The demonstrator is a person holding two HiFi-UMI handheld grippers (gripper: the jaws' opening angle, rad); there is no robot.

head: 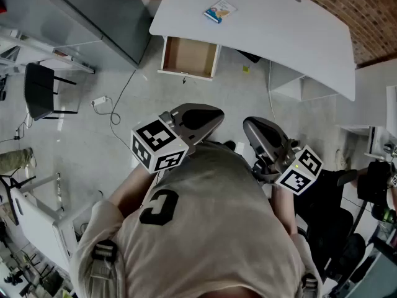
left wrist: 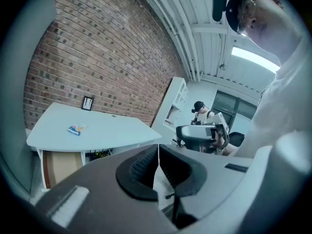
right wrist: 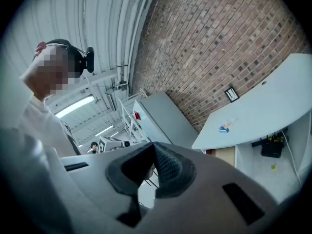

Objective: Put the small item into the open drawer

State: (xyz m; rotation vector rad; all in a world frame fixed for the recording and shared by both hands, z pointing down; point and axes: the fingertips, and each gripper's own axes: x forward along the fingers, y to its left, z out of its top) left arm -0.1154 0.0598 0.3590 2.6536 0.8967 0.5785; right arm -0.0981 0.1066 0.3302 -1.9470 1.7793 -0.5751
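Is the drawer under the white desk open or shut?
Open: the drawer is pulled out from under the desk, its bare brown bottom showing.

The person wears a pale beige T-shirt (head: pixel 205 222) with a dark letter C printed on it, dark buckled straps (head: pixel 104 252) at both shoulders, and a black head mount (right wrist: pixel 87 58). The left tool (head: pixel 215 115) and right tool (head: pixel 249 128) have smooth grey shells, black ribbed pads (left wrist: pixel 139 167) and a white cube (head: pixel 158 144) with black square markers.
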